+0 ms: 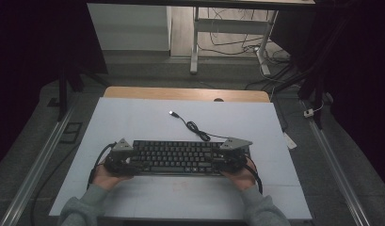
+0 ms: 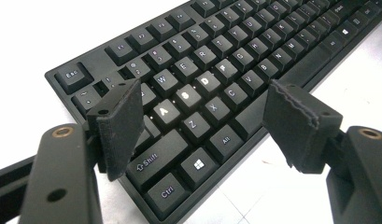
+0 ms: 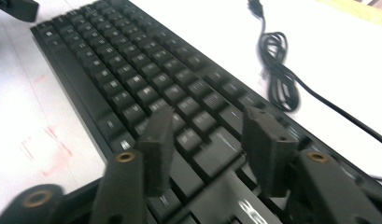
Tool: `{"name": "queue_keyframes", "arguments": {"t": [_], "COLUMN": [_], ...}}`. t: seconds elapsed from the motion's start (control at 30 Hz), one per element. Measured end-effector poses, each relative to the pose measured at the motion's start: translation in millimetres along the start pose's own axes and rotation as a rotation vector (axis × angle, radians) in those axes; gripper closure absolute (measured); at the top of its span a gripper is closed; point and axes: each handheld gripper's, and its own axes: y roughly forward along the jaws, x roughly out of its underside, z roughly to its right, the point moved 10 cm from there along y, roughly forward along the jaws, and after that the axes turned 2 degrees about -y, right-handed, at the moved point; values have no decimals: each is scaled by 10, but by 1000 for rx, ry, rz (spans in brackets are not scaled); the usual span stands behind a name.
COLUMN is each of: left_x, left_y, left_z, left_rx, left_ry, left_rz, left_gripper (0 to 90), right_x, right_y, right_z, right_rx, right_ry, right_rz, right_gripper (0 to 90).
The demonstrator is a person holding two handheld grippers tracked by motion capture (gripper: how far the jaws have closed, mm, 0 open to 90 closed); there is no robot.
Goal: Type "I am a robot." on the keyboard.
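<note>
Black and backlit at a few keys, the keyboard (image 1: 173,157) is lying flat near the front edge of the white table (image 1: 133,122), its long side running across the person's front. Its cable (image 1: 195,127) is trailing away toward the far side, loosely bundled partway along. Both forearms are coming in from the near edge, grey sleeves angling inward, each hand cupping its tool from behind and low. The left gripper (image 2: 202,121) is sitting over the keyboard's left end, jaws spread wide above the keys, gripping nothing. The right gripper (image 3: 207,140) is hovering over the right end, its jaws parted with only keys beneath them and nothing pinched between them.
</note>
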Motion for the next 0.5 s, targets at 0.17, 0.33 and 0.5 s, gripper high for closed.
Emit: {"name": "queue_keyframes", "arguments": {"t": [0.17, 0.33, 0.5], "left_x": [8, 40, 73], "left_y": [-24, -67, -115], "left_z": [21, 28, 44], "left_rx": [1, -2, -8], "left_ry": [4, -1, 2], "left_rz": [7, 19, 29], "left_gripper": [289, 290, 288], "right_x": [81, 184, 302], "right_y": [-129, -283, -455], "right_z": [87, 179, 272], "right_rx": [24, 47, 66], "right_ry": [5, 15, 37], "right_rz": [7, 20, 36], "right_gripper": [443, 424, 419]}}
